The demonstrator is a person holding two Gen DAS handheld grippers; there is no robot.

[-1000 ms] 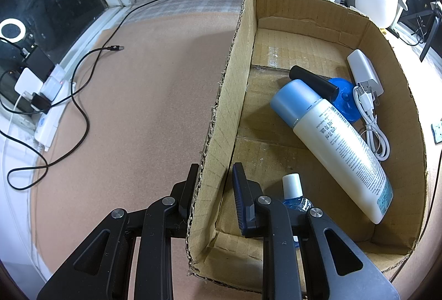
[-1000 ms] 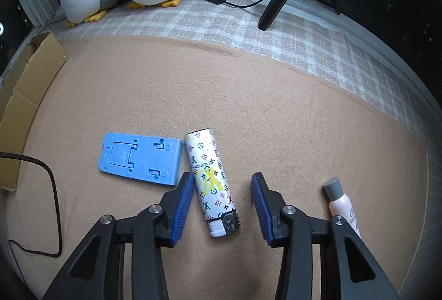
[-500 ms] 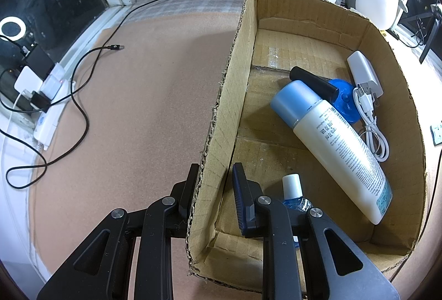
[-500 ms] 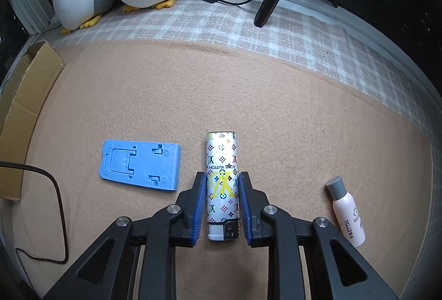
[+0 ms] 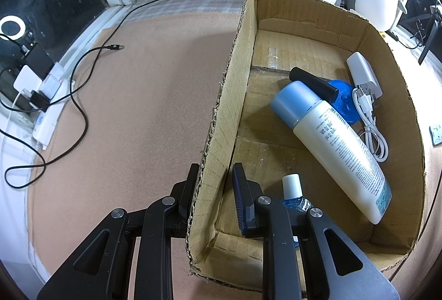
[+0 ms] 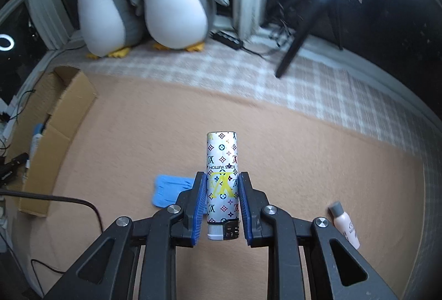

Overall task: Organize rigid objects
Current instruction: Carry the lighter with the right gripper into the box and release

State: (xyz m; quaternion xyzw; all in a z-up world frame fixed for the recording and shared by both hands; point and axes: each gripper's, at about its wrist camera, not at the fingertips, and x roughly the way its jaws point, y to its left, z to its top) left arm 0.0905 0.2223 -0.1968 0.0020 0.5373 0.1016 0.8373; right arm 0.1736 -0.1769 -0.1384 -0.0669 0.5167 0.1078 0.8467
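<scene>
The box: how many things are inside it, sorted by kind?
In the cardboard box:
Bottles: 2, big lotion bottle and small blue bottle
Chargers with cable: 1
Blue round gadget with black handle: 1
Total: 4

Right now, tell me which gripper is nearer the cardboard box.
Left. The left gripper straddles the cardboard box wall, one finger outside, one inside. The right gripper holds the patterned lighter above the mat, well to the box's right.
</scene>
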